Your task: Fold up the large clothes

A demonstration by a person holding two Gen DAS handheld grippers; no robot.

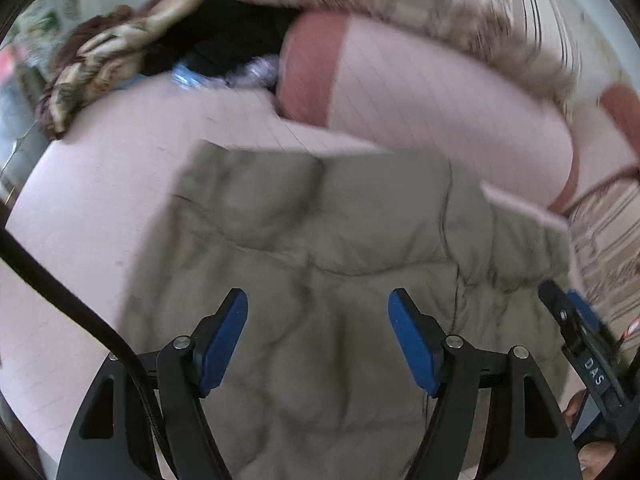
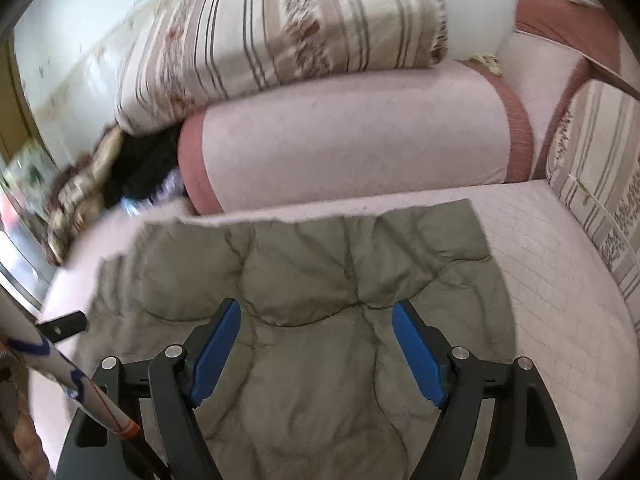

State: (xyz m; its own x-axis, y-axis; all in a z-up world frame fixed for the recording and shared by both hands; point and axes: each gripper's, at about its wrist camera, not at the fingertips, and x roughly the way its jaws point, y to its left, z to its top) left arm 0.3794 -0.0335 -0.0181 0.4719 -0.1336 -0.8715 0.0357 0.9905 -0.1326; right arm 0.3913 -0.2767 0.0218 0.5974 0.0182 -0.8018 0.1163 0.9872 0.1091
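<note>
A grey-green quilted garment (image 1: 320, 264) lies spread on the pink bed sheet (image 1: 100, 208). It also shows in the right wrist view (image 2: 320, 280). My left gripper (image 1: 318, 312) is open and empty, hovering just above the garment's near part. My right gripper (image 2: 316, 322) is open and empty, also above the garment's near part. The right gripper shows at the right edge of the left wrist view (image 1: 576, 320). A black fingertip of the left gripper shows at the left of the right wrist view (image 2: 64, 326).
A pink bolster (image 2: 352, 152) with red ends lies behind the garment, with a striped folded quilt (image 2: 280, 36) on top. A heap of dark and patterned clothes (image 1: 160, 48) sits at the far left. A striped cushion (image 2: 600, 184) stands at the right. A black cable (image 1: 60, 296) crosses the left.
</note>
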